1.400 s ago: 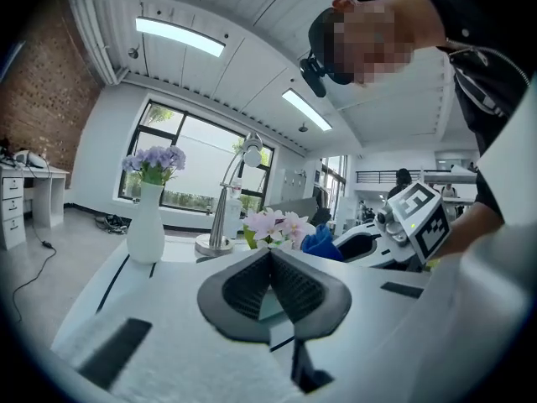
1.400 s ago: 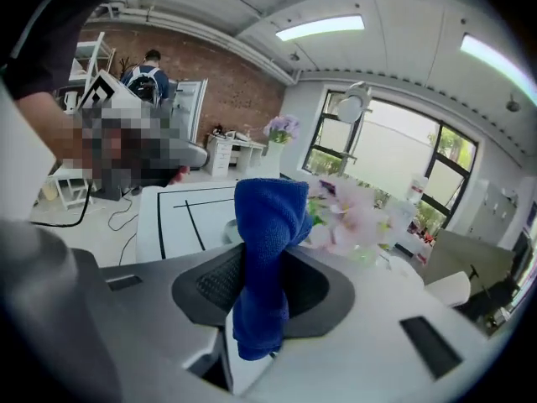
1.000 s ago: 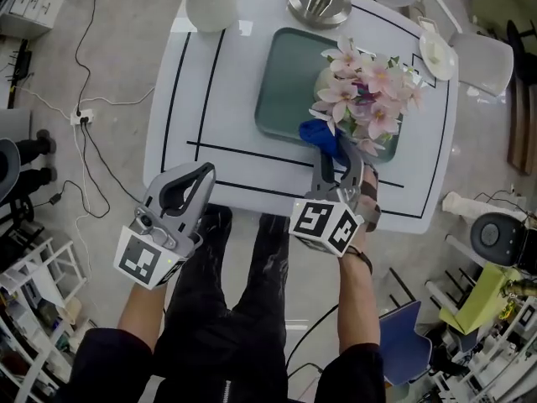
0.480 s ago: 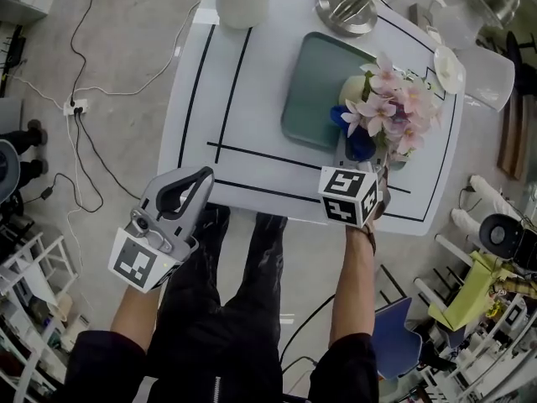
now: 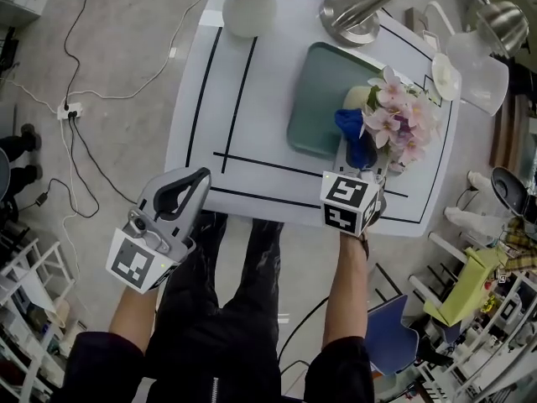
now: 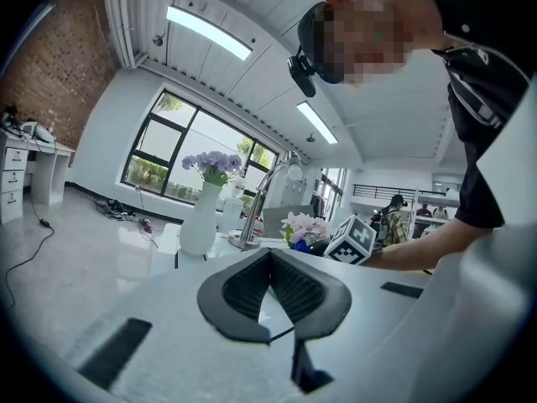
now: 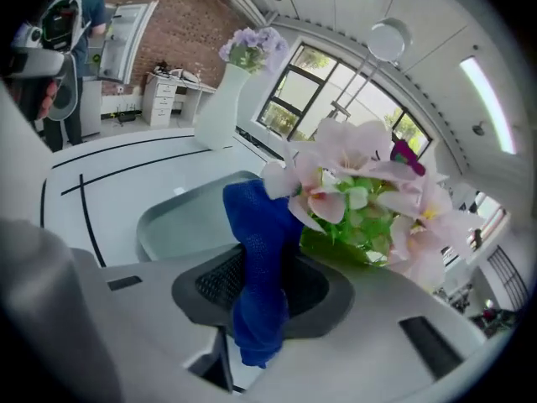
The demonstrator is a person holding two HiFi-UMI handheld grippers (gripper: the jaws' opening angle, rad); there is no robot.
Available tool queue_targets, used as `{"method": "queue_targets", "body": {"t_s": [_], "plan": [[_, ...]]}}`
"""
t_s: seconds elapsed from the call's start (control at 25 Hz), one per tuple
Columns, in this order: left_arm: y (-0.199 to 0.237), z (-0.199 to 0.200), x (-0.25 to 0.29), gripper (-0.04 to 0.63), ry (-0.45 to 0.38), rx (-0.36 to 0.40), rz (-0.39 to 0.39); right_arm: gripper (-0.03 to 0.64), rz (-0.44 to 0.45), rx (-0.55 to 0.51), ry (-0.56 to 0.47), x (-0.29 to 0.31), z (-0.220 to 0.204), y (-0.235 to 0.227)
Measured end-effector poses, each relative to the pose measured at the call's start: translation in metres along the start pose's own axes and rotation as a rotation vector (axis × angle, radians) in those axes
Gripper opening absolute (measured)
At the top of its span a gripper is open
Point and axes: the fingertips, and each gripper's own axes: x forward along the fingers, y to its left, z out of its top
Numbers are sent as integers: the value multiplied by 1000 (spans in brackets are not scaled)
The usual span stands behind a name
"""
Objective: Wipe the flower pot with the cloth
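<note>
Clamping cloth [image 5: 351, 131] beside the flower pot [image 5: 356, 99] is the right hand-held gripper [image 5: 359, 164]; left [image 5: 198, 178], closed, clears the table [image 5: 252, 116].

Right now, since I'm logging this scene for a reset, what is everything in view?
table: one, white with black lines, centre
tray: one, grey-green, on the table's right half
flower pot: one, pink blooms, at the tray's right end
cloth: one, blue, by the blooms
vase: one, white, table's far left part
desk lamp: one, silver, base beyond the tray
cables: several, black, floor at left
left claw: one, grey, shut and empty, at the table's near edge
right claw: one, grey, shut on the cloth
</note>
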Motion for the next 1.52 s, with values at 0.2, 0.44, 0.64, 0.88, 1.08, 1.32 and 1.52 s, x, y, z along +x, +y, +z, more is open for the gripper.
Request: {"method": "queue_targets", "body": {"t_s": [0.2,0.44,0.64,0.88,1.08,1.32,1.52], "plan": [[16,-2,-8,6,12,-20,10,114,15,69,87,18,-14,10],[39,1,-16,6,-11,-24,28,115,58,111,-60,-3,52,51],[50,3,-21,6,-9,-30,29,114,-42,142,-134,8,108,40],[64,4,-28,6,-5,-40,37,114,-164,310,-21,41,102,-4],[76,3,-27,6,6,-41,34,114,-168,379,65,59,71,-5],[81,1,-24,6,20,-47,30,114,-124,370,24,47,83,14],[77,7,-20,6,9,-41,16,114,-196,386,-54,37,111,-14]]}}
